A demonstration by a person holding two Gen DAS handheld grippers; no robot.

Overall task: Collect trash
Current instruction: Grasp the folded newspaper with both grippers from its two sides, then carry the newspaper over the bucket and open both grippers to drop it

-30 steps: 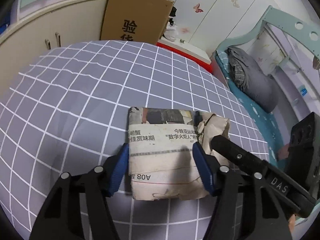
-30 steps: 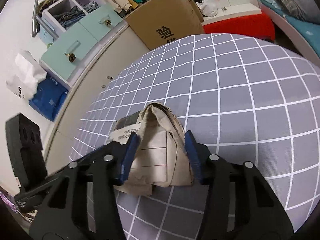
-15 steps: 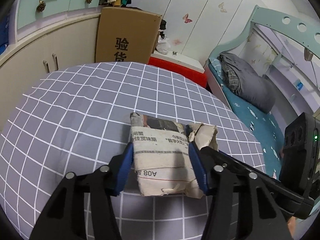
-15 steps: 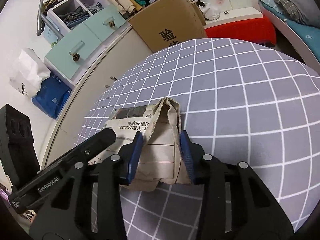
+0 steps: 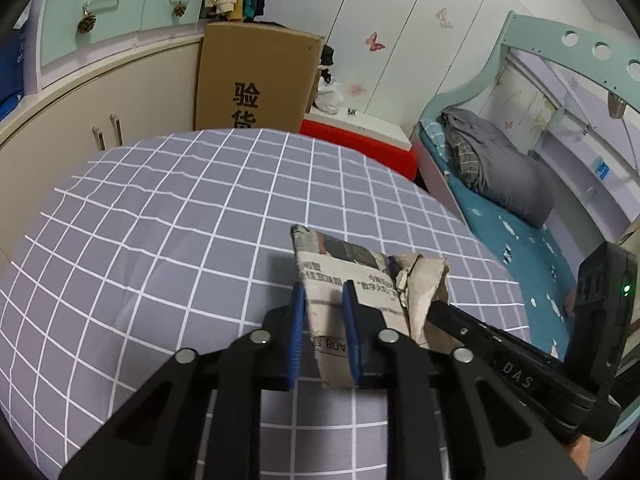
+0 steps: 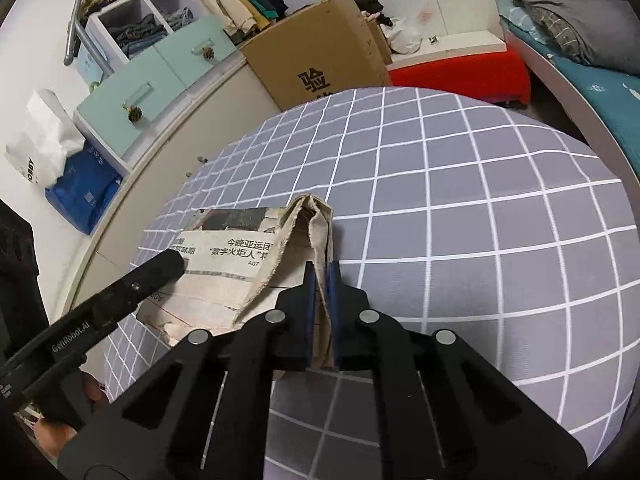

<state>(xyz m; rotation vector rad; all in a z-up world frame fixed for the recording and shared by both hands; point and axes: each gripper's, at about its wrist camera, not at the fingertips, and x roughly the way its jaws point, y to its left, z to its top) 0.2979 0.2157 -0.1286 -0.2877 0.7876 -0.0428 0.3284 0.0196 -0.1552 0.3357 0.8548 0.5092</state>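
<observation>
A folded, yellowed newspaper (image 5: 340,268) with a crumpled brownish right end sits just above the grey grid-patterned cloth (image 5: 180,240). My left gripper (image 5: 323,292) has its jaws closing, and the blue pads press a narrow strip of the paper's left part between them. In the right wrist view, my right gripper (image 6: 320,272) is shut on the upright crumpled fold at the newspaper's (image 6: 228,256) right end. Each gripper shows in the other's view: the right gripper (image 5: 440,310) beside the fold, the left gripper (image 6: 168,264) over the printed page.
A tall cardboard box (image 5: 256,80) leans against the cream cabinets (image 5: 80,112) beyond the cloth's far edge. A red-sided platform (image 5: 360,144) and a bed with grey bedding (image 5: 500,176) lie to the right. Shelves with clothes (image 6: 132,32) stand at the left.
Both pairs of jaws have narrowed from straddling the newspaper to pinching it. The paper has bunched up and its right end now stands as a fold. The left view has risen a little.
</observation>
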